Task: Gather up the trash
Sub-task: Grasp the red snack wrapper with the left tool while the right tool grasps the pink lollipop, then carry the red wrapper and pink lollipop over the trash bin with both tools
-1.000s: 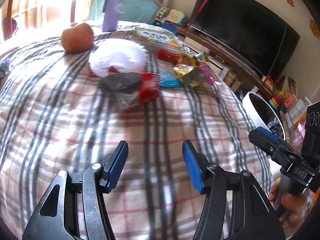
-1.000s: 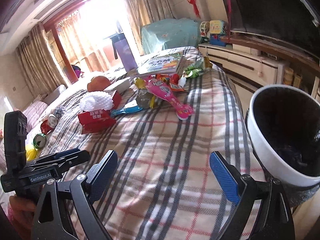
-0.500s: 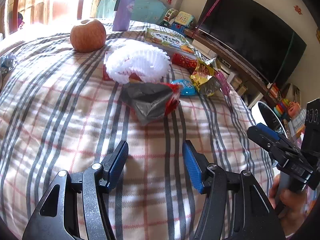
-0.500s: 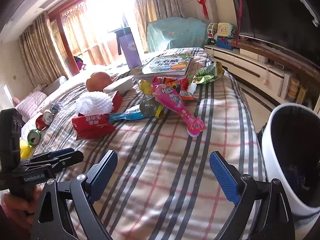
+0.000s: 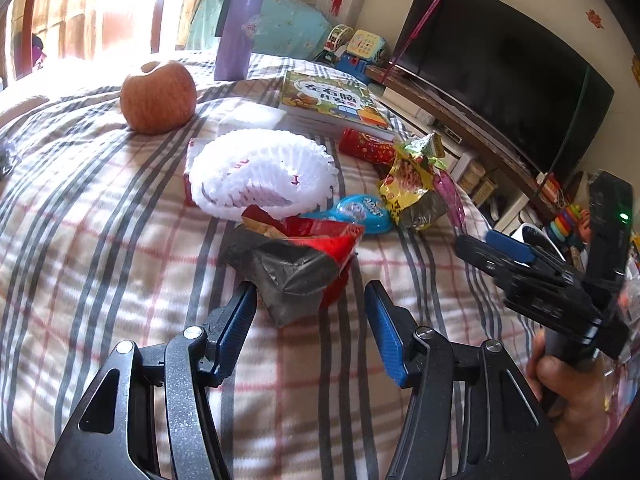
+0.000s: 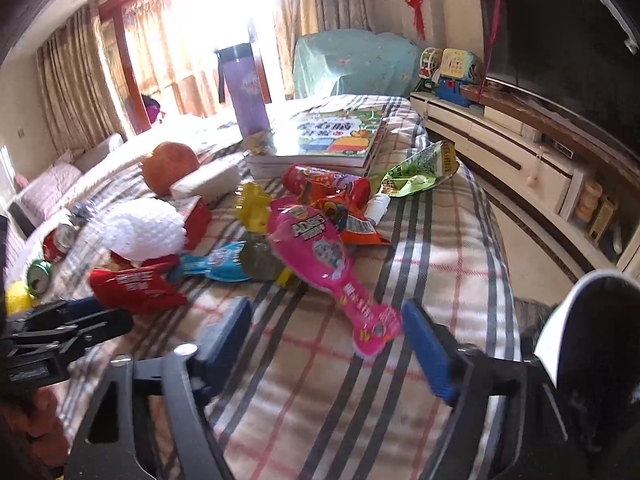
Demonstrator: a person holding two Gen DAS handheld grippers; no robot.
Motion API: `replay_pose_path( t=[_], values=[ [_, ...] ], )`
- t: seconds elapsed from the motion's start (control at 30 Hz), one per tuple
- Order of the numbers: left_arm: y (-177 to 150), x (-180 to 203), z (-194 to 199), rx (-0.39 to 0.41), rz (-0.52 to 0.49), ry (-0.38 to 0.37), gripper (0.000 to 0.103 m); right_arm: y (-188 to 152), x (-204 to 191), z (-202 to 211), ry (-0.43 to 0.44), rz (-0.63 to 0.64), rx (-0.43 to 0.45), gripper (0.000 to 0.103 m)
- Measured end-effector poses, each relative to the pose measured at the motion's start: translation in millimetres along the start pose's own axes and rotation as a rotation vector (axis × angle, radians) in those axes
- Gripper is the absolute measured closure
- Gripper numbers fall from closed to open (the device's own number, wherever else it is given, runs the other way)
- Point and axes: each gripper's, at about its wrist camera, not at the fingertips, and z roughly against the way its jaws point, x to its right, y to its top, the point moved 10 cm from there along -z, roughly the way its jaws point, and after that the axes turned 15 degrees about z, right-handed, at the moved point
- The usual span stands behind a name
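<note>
Snack wrappers lie scattered on a plaid bed cover (image 5: 120,264). My left gripper (image 5: 310,324) is open, its jaws on either side of the near end of a red and silver wrapper (image 5: 298,258); that wrapper also shows in the right wrist view (image 6: 134,286). My right gripper (image 6: 326,344) is open, with the tail of a pink paddle-shaped wrapper (image 6: 320,256) just ahead of its jaws. A white bin with a black liner (image 6: 592,340) stands by the bed at right. Other trash: a yellow wrapper (image 5: 412,188), a blue wrapper (image 5: 360,212), a white foam net (image 5: 260,176).
An apple (image 5: 158,96), a purple bottle (image 5: 236,32), a stack of books (image 5: 334,100) and a red tube (image 5: 366,148) lie further back. Cans (image 6: 48,256) lie at the bed's left. A TV (image 5: 500,68) on a low cabinet (image 6: 520,168) stands at right.
Both grippers have moved forward toward the trash. The red and silver wrapper now lies between my left jaws; the pink wrapper's tail is near my right jaws. Both stay open.
</note>
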Motion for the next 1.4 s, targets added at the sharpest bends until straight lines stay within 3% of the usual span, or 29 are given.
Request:
replay_pose_path(
  t=[0.07,0.1,0.17,0.27,0.37,0.83,1.4],
  values=[
    [1,3,-4,0.002,-0.007,0.001,0.053,-2,3,-9,-0.007,0.005,-0.023,0.053],
    [1,4,-5,-0.001,-0.009,-0.002,0.064,-4,4,-12,-0.001,-0.001,-0.033,0.066],
    [0,7,-9,-0.015,-0.019,-0.013,0.076,-7,6,-10,-0.002,-0.011,-0.031,0.081],
    [-2,12,-8,-0.015,-0.044,-0.027,0.094,-8,7,0,-0.003,-0.022,-0.007,0.091],
    [-5,17,-6,-0.013,-0.055,-0.036,0.098,-12,6,9,0.011,-0.035,0.0,0.099],
    [-31,54,17,-0.026,-0.107,-0.116,0.1,-43,-6,66,0.056,-0.114,0.044,0.1],
    [-74,128,26,-0.072,-0.23,-0.212,0.1,-92,32,123,-0.014,-0.236,0.075,0.1]
  ],
)
